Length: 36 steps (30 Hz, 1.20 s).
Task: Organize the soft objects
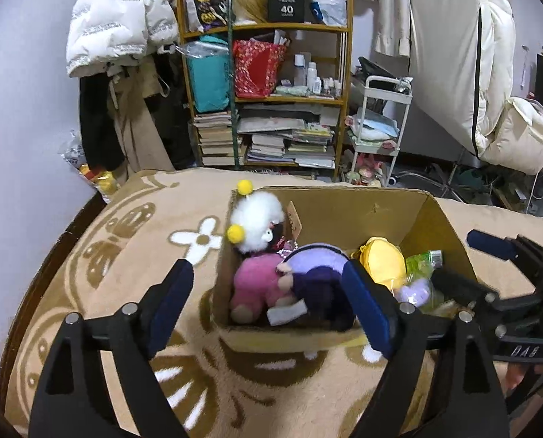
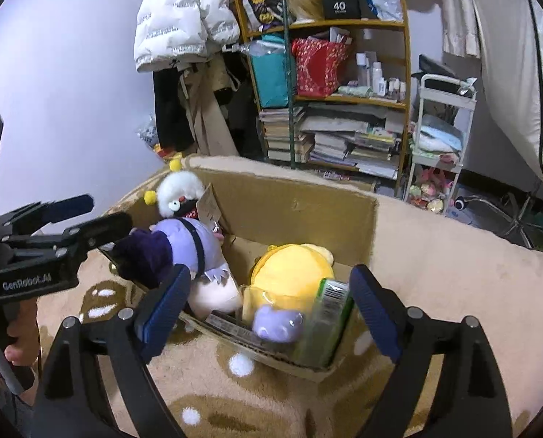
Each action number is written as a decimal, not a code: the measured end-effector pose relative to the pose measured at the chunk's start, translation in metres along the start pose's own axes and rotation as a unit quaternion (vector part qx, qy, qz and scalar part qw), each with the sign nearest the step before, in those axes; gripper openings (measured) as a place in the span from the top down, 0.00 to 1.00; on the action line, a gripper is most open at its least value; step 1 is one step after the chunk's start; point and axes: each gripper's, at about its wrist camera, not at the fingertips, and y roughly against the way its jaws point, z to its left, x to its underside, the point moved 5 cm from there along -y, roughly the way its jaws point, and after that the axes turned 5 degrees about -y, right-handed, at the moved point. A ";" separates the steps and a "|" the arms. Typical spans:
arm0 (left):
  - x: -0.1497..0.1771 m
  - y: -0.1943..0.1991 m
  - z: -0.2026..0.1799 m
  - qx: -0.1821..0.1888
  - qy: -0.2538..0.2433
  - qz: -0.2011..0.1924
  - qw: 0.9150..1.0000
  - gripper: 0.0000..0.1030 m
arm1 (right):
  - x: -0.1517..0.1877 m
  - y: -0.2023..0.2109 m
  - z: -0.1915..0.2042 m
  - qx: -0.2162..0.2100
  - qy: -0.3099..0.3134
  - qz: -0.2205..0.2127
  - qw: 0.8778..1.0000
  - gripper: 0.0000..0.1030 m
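Note:
An open cardboard box [image 1: 329, 197] [image 2: 293, 189] sits on a beige patterned blanket. It holds a white fluffy plush [image 1: 256, 219] [image 2: 178, 189] with yellow pompoms, a pink plush [image 1: 256, 284], a purple plush [image 1: 318, 273] [image 2: 183, 244], a yellow plush [image 1: 382, 259] [image 2: 293, 273] and a small lavender toy [image 1: 417, 284] [image 2: 278, 325] in clear wrap. My left gripper [image 1: 271, 303] [image 2: 96, 215] is open over the box's left end, above the pink and purple plush. My right gripper [image 2: 271, 304] [image 1: 472, 266] is open, straddling the near right corner over the wrapped toy, with neither pad pressing on it.
The blanket [image 1: 125, 255] covers a bed that ends just beyond the box. Behind it stand a wooden shelf [image 1: 271, 98] packed with books and bags, a white cart [image 1: 380, 127] and hanging coats [image 1: 118, 18]. A hand [image 2: 19, 346] holds the left gripper's handle.

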 end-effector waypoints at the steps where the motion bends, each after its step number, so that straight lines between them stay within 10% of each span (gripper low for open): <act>1: 0.002 0.006 0.001 -0.003 0.000 -0.003 1.000 0.13 | 0.000 0.005 0.000 0.002 -0.001 -0.004 1.000 0.10; 36: 0.061 0.172 -0.016 -0.082 -0.026 -0.118 0.989 0.01 | 0.041 0.152 0.019 0.037 0.003 -0.096 0.995 0.00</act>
